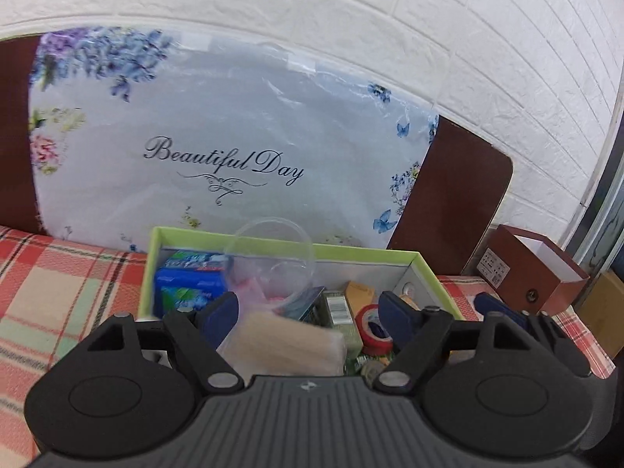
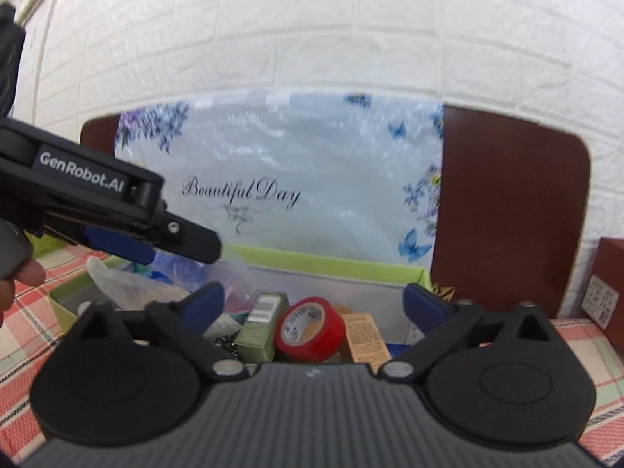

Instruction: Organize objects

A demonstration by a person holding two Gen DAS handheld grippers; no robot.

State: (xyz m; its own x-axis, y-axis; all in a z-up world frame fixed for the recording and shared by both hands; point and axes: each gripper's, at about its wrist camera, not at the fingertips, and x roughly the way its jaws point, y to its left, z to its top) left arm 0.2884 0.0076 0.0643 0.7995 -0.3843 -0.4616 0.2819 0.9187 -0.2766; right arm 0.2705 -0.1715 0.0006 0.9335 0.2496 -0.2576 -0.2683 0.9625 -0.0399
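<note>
Box point(image 1: 366, 254): lime-green rim, grey-white inside. Tape point(image 2: 310, 327): red roll, white core. Pack point(image 1: 187, 284) at 10 o'clock in box: blue, green print. Carton point(image 2: 261, 331): olive green. Cloth point(image 1: 58, 292): red-green-cream plaid. Bag point(image 1: 218, 136): pale blue, purple flowers, blue butterflies, black script. Wall point(image 1: 429, 19): white brick pattern. Headboard point(image 2: 507, 214): dark brown. Pads point(image 2: 206, 304): blue.

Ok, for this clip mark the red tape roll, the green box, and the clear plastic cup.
red tape roll point(image 2: 310, 329): right wrist view, on its red outer band.
green box point(image 2: 331, 263): right wrist view, on the far rim.
clear plastic cup point(image 1: 273, 261): left wrist view, on its see-through side wall.
</note>
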